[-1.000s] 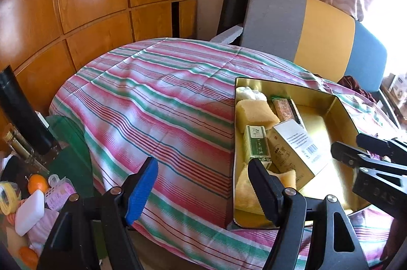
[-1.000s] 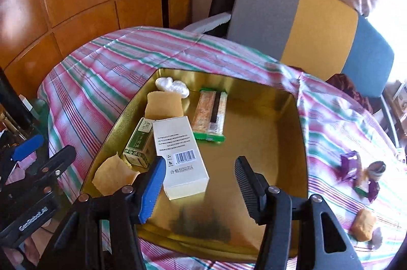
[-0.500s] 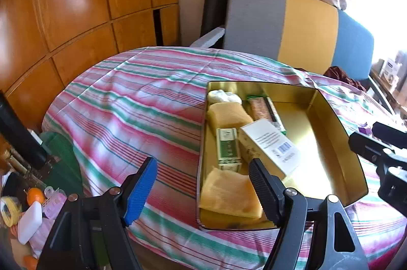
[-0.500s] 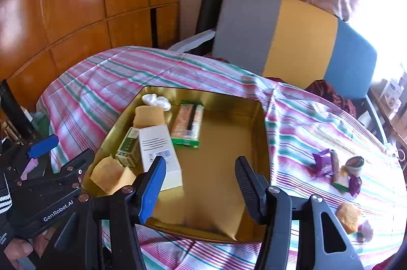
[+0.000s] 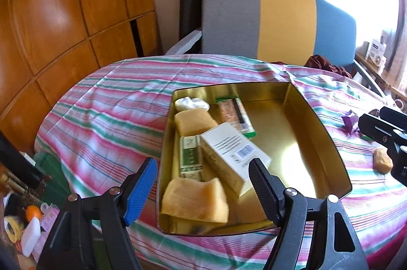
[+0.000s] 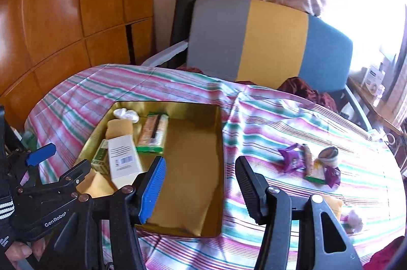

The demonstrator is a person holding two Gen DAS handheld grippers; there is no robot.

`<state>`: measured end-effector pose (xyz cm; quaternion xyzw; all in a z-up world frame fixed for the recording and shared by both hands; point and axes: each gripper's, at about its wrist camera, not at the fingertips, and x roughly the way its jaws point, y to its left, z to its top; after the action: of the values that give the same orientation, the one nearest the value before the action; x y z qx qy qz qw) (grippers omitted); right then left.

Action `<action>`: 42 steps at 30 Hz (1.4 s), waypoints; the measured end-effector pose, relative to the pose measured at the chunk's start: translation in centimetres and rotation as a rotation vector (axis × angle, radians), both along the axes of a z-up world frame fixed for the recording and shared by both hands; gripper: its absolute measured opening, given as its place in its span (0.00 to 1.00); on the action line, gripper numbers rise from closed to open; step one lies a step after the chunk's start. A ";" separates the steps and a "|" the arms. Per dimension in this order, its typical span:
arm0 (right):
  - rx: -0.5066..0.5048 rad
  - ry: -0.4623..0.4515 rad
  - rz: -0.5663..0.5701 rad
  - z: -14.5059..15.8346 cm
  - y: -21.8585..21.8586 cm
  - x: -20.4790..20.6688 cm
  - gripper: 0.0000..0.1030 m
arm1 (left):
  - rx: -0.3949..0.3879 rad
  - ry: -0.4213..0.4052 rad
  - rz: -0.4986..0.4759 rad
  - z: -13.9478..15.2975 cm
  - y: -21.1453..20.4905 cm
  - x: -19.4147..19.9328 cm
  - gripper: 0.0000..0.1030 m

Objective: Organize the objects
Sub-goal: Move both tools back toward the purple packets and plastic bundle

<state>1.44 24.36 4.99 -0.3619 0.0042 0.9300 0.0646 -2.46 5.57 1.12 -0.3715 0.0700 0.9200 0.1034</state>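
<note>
You are holding both tongs apart and empty above the near edge of the counter, which fits a pause between picks. The left tongs (image 5: 203, 188) are hanging over the near left corner of the gold tin (image 5: 320, 127), where the packed things are lying side by side: the white barcode box (image 5: 234, 153), a green packet (image 5: 190, 155), two yellow sponges (image 5: 195, 198) and a snack bar (image 5: 235, 115). That leaves the tin's right half bare, likely room for what remains. The right tongs (image 6: 201, 186) are facing the loose purple wrappers (image 6: 292, 159) and small packets lying near the counter's right edge, probably your next targets.
</note>
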 end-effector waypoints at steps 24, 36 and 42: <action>0.017 -0.105 -0.295 -2.8 17.8 1.4 0.56 | -0.046 0.016 -0.272 1.6 12.5 0.0 0.73; -0.191 -0.122 -0.565 -7.6 31.2 4.5 0.56 | -0.029 -0.087 -0.442 1.3 22.7 -2.3 0.73; -0.250 -0.105 -0.581 -7.5 31.7 5.0 0.56 | 0.046 -0.283 -0.436 -1.4 27.8 -4.8 0.73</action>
<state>6.42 56.07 -2.52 -0.3982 0.2183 0.8450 0.2825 -7.25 33.33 -0.31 -0.4701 0.1126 0.8162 0.3165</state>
